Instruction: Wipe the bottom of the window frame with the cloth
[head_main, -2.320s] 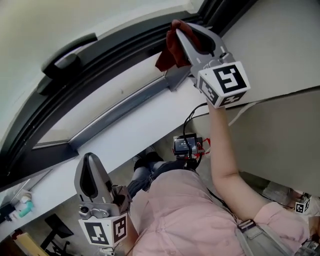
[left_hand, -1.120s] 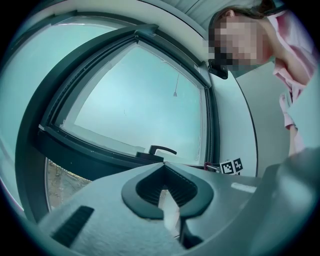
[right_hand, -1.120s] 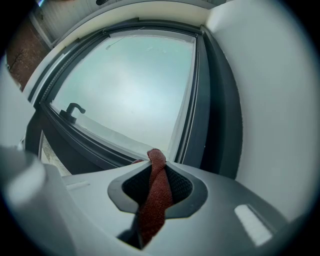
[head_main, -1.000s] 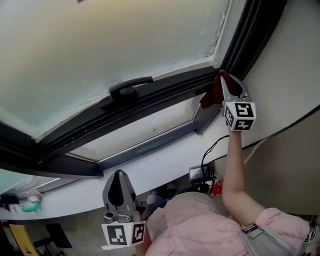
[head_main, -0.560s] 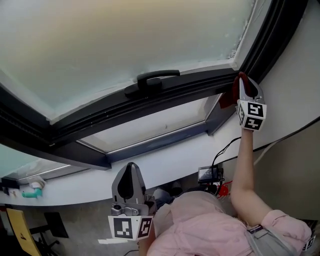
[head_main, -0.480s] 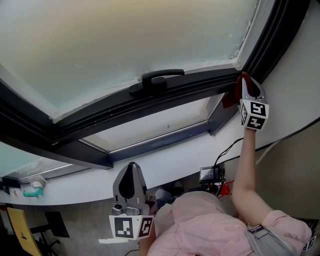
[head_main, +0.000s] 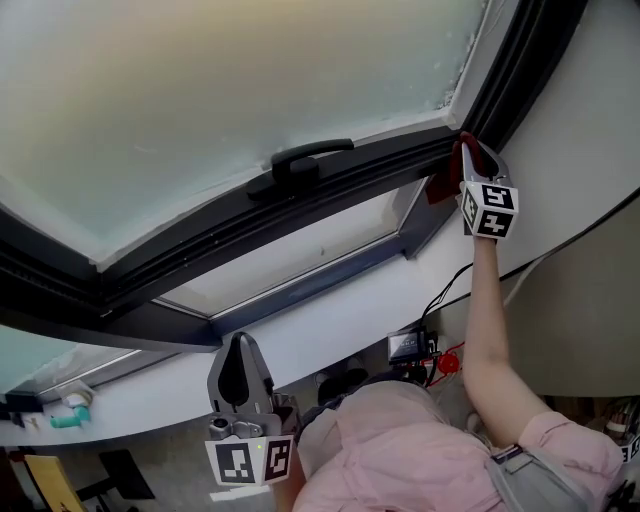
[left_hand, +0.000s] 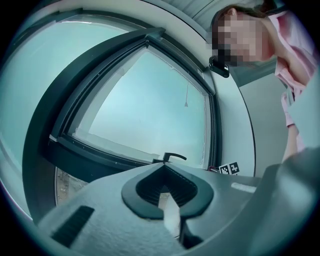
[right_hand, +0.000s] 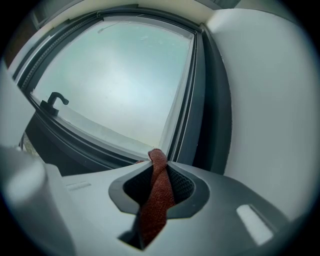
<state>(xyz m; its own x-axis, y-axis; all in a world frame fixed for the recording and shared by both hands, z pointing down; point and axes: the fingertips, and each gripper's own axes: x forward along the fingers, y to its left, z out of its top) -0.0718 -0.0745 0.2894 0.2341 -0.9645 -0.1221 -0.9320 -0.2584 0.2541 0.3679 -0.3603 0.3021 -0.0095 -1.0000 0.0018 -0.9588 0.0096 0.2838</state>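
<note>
Right of the window handle (head_main: 300, 165), tucked into the far corner of the window frame (head_main: 200, 250), the right hand-held gripper (head_main: 468, 150) stays put. Its jaws are clamped on the red cloth (head_main: 443, 185), whose loose end hangs on the handle side of the gripper. From its own camera the cloth (right_hand: 157, 200) runs up between the jaws and pokes out at the tips, just short of the corner where the bottom rail meets the upright.

Over the last couple of seconds the head has tipped and far more glass has come into sight, but the cloth has barely travelled toward the handle. So I'd call this the end of the stroke, not the middle: the long run of rail under and beyond the handle looks yet to be wiped.

Well below the handle, the left hand-held gripper (head_main: 237, 365) waits closed and empty, off the frame.
</note>
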